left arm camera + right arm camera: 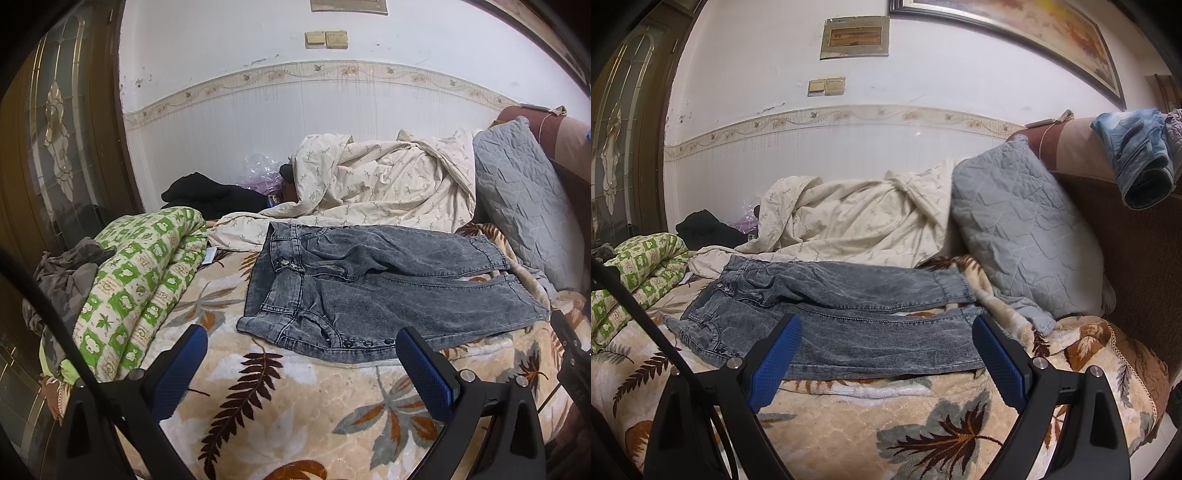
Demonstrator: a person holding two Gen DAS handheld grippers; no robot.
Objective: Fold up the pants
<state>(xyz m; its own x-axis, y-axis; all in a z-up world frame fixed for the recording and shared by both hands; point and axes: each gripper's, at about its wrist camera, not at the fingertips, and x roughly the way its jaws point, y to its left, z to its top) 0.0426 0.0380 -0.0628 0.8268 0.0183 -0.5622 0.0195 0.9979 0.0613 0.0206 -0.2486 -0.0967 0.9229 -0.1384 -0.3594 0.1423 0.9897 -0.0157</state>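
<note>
Nothing of the folding is showing as done yet: the pants (373, 291) are lying spread out flat on the bed (288, 417), both legs side by side and running off to the right, with no crease or doubled layer to be seen. All the folds are still waiting to be made, as I am judging it.

The left claw (301, 358) is hovering just short of the near edge of the pants, at the waist end, its blue pads (424, 373) standing wide apart and pinching nothing. The right claw (886, 350) is likewise spread and empty, poised in front of the near leg, toward the cuffs.

The left wrist view is showing the waistband, the button and the row of studs along the near seam, just ahead of the left claw and between its pads; it is also catching a green patterned quilt (136, 288) to the left of that claw. The right wrist view is giving the cuff end instead, with the grey pillow (1027, 236) leaning beyond the cuffs to the right of that claw, and a second blue denim garment (1137, 155) hanging over the headboard far to the right, which the left view is barely showing at its right edge.
</note>
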